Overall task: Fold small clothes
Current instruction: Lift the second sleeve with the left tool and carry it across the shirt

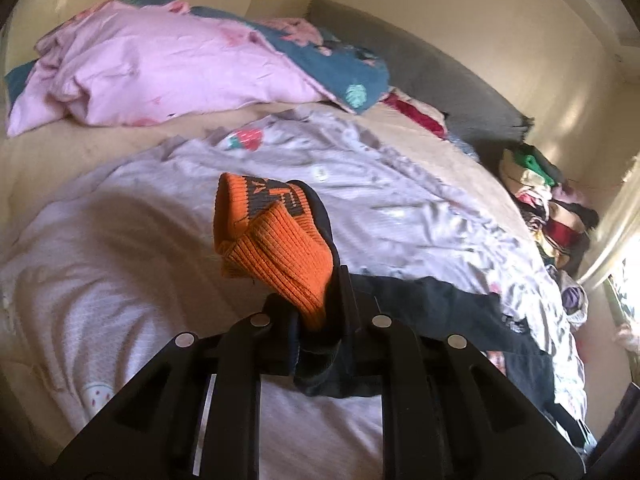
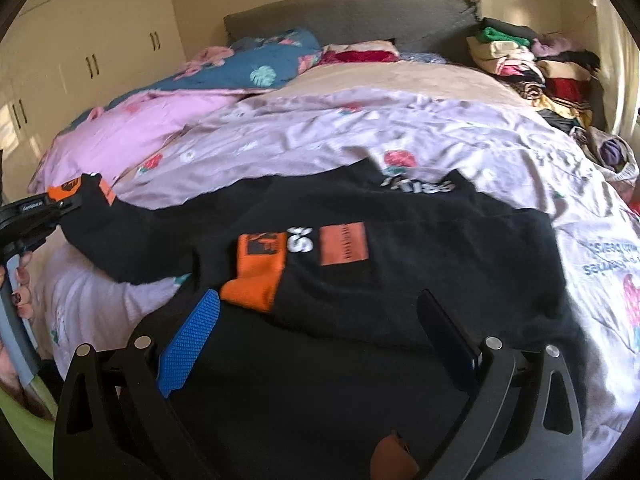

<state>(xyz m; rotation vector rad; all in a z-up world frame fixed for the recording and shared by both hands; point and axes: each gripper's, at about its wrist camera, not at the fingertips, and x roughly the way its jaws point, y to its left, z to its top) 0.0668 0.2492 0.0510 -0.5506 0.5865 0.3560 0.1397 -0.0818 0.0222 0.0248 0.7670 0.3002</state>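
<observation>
Across the bed's lilac strawberry-print sheet (image 2: 320,136) lies a black sweatshirt (image 2: 400,272). Left gripper (image 1: 316,312) pinches its orange cuff (image 1: 276,256), lifted off the sheet; right gripper (image 2: 316,336) hangs spread over the body. Cream wardrobes (image 2: 80,52) stand behind, with 1 grey headboard (image 2: 352,16).

The sweater (image 2: 400,264) is black with ribbed orange cuffs (image 1: 276,256) and an orange patch (image 2: 344,244). Under it the sheet (image 2: 320,136) is pale lilac with strawberries — the duvet (image 1: 160,68) pink, its reverse teal with leaves.
</observation>
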